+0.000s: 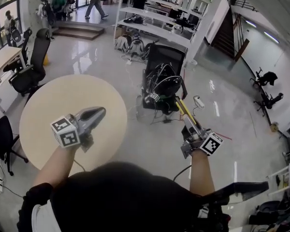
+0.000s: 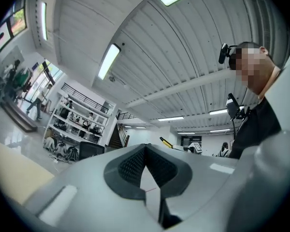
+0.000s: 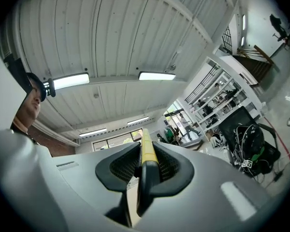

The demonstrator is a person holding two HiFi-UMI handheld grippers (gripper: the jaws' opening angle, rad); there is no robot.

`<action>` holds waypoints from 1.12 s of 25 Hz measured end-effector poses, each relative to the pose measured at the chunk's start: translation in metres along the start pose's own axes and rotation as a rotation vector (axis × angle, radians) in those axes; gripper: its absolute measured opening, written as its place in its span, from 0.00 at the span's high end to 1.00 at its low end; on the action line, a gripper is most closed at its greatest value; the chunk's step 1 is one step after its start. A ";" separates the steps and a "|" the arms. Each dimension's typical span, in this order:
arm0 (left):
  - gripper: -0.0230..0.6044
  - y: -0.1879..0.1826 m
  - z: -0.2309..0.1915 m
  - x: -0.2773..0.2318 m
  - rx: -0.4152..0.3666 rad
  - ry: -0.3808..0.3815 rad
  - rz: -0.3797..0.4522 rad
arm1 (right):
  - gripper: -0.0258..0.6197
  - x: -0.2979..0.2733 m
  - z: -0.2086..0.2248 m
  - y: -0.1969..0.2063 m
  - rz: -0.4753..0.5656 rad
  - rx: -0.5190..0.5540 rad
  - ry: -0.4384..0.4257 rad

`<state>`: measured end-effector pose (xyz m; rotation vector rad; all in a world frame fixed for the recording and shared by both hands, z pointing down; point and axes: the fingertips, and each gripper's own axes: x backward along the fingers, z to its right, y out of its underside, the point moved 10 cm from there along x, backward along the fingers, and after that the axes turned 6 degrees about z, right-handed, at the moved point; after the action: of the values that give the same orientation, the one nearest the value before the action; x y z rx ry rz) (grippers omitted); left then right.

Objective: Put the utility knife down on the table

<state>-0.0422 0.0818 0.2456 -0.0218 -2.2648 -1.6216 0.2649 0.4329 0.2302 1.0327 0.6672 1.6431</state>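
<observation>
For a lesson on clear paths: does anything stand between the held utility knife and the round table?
No object does. The utility knife, in the right gripper, is over the floor beside the table, whose top looks bare. Only the left gripper, shut and empty, hangs above its near side.

An open-plan office-lab: office chairs (image 1: 37,54) and a desk (image 1: 2,59) left of the left tongs (image 1: 100,111), white shelving (image 1: 154,30) and a staircase (image 1: 227,33) beyond.
</observation>
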 end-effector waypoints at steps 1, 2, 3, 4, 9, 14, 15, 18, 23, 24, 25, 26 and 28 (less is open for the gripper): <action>0.97 -0.012 -0.007 0.013 -0.013 -0.024 0.009 | 0.82 -0.020 -0.005 0.000 -0.016 0.019 -0.021; 0.97 -0.023 -0.016 0.025 -0.026 -0.048 0.018 | 0.82 -0.041 -0.010 -0.001 -0.031 0.033 -0.042; 0.97 -0.032 -0.025 0.036 -0.039 -0.070 0.028 | 0.82 -0.061 -0.012 -0.001 -0.044 0.038 -0.060; 0.97 -0.039 -0.036 0.045 -0.052 -0.089 0.040 | 0.82 -0.081 -0.011 0.000 -0.058 0.048 -0.078; 0.97 -0.058 -0.088 0.083 -0.099 -0.192 0.081 | 0.82 -0.177 0.002 0.006 -0.127 0.090 -0.160; 0.97 -0.070 -0.110 0.115 -0.123 -0.316 0.122 | 0.82 -0.247 0.010 0.011 -0.212 0.086 -0.232; 0.97 -0.072 -0.117 0.120 -0.127 -0.340 0.126 | 0.82 -0.263 0.015 0.014 -0.230 0.087 -0.246; 0.97 -0.075 -0.146 0.128 -0.141 -0.406 0.129 | 0.82 -0.319 0.039 0.032 -0.263 0.066 -0.283; 0.97 -0.079 -0.194 0.125 -0.172 -0.509 0.090 | 0.82 -0.412 0.096 0.075 -0.309 -0.014 -0.335; 0.97 -0.080 -0.207 0.124 -0.172 -0.528 0.086 | 0.82 -0.433 0.109 0.085 -0.316 -0.033 -0.338; 0.97 -0.080 -0.221 0.122 -0.167 -0.546 0.084 | 0.82 -0.455 0.122 0.096 -0.328 -0.052 -0.340; 0.97 -0.080 -0.236 0.120 -0.161 -0.562 0.082 | 0.82 -0.476 0.134 0.107 -0.343 -0.069 -0.346; 0.97 -0.076 -0.268 0.114 -0.150 -0.594 0.065 | 0.82 -0.520 0.159 0.130 -0.376 -0.096 -0.374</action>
<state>-0.0918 -0.2126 0.2843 -0.6920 -2.5006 -1.9341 0.3912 -0.1113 0.2565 1.0369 0.4899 1.1084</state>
